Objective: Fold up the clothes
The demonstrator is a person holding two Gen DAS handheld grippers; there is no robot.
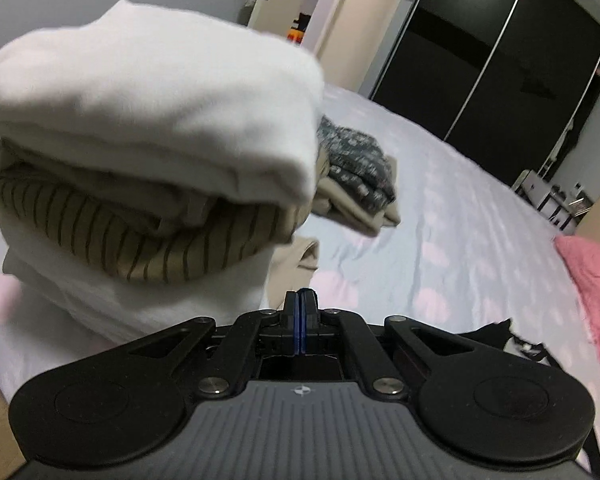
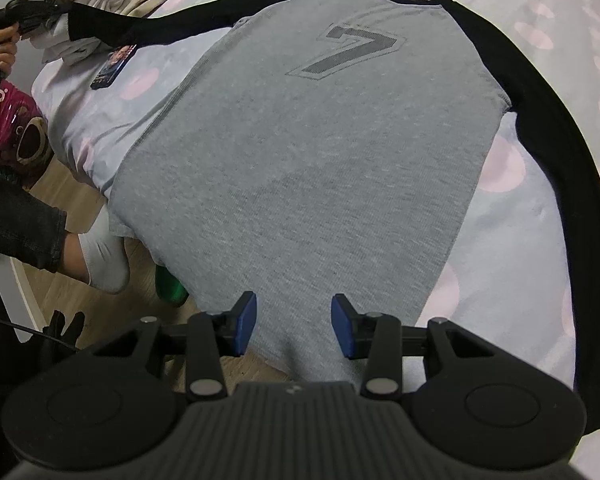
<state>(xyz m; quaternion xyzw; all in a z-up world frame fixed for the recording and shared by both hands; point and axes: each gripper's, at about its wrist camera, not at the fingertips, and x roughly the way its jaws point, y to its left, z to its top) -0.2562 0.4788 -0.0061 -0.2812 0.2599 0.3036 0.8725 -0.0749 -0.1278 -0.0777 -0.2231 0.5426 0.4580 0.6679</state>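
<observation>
Bedroom; bed covered in a pale lilac sheet with pink spots (image 2: pixel 512 240), dark sliding wardrobe doors (image 1: pixel 500 68) behind. A grey long-sleeved shirt with black sleeves and a "7" on the chest (image 2: pixel 300 152) is laid flat across the bed, hem toward the near edge, both sleeves spread out.

Right gripper (image 2: pixel 294 328): jaws parted over the hem; no cloth seen pinched between the blue pads.

Left gripper (image 1: pixel 301 308): jaws clenched. In the right wrist view it is seen at the far end of the black sleeve; possibly the cuff is held, but contact is too small to confirm. A stack of folded white, tan-striped and cream garments (image 1: pixel 148 160) sits just beside it.

Step judged: first sleeve fold being started. Next move calls for the sleeve to be carried across the grey body and laid flat.
</observation>
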